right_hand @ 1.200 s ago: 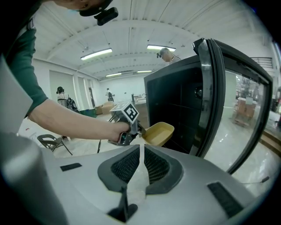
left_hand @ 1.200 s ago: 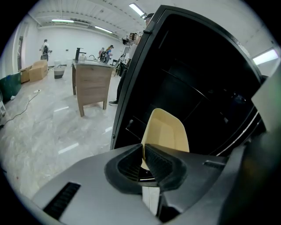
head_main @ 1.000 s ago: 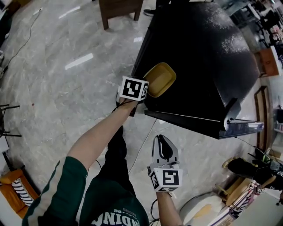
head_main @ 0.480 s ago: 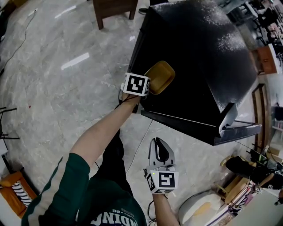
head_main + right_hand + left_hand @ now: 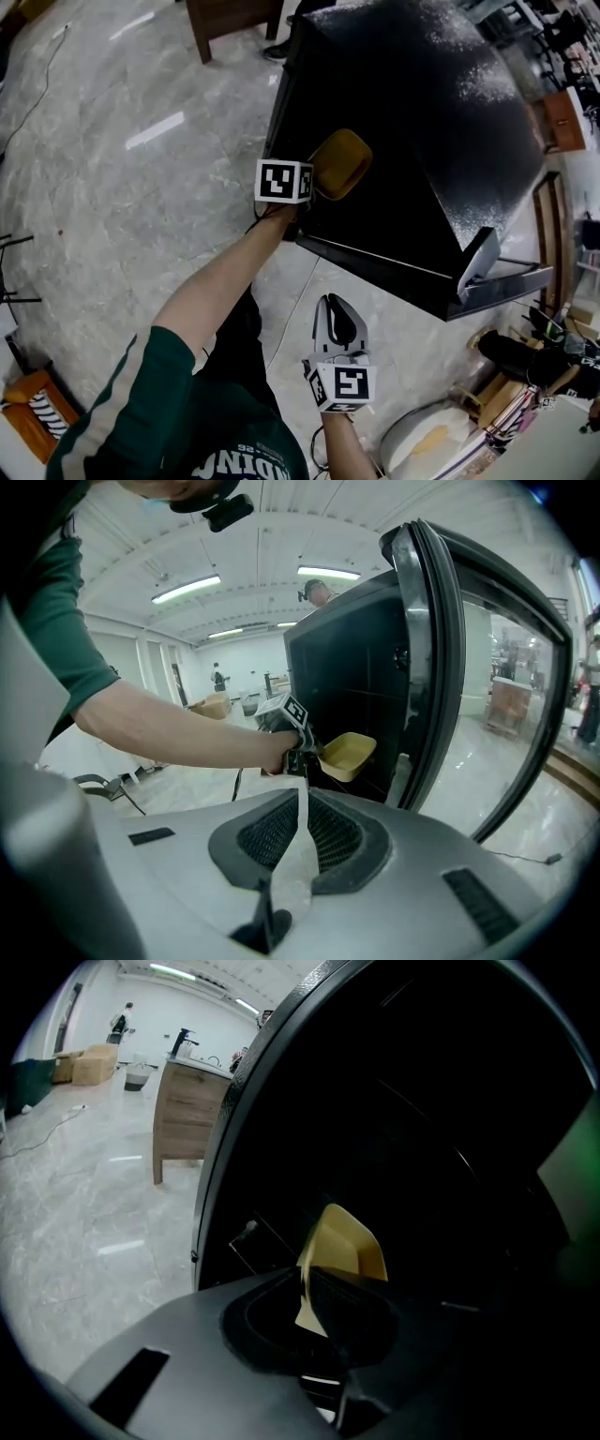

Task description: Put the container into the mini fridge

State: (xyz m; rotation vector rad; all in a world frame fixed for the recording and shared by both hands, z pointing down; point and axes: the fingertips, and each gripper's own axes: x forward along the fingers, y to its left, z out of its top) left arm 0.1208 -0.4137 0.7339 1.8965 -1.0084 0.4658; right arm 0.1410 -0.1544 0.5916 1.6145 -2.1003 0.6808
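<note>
Mini fridge (image 5: 422, 122) open ahead of me, door (image 5: 441, 658) swung to the right. The yellow container (image 5: 343, 159) is at the mouth, running straight out ahead of my left gripper (image 5: 314, 184), which is clamped on its near rim (a forward push, I reckon). Right gripper (image 5: 339, 319) hangs well behind, jaws together, empty.

A: Containers?
B: One yellow rectangular plastic container (image 5: 340, 164).
A: Fridges?
B: One black mini fridge (image 5: 422, 122), one glass door (image 5: 487, 705).
A: Hand-held grippers?
B: Two: left hand-held gripper (image 5: 314, 183), right hand-held gripper (image 5: 339, 305).
A: Furniture?
B: One brown wooden cabinet (image 5: 234, 14).
</note>
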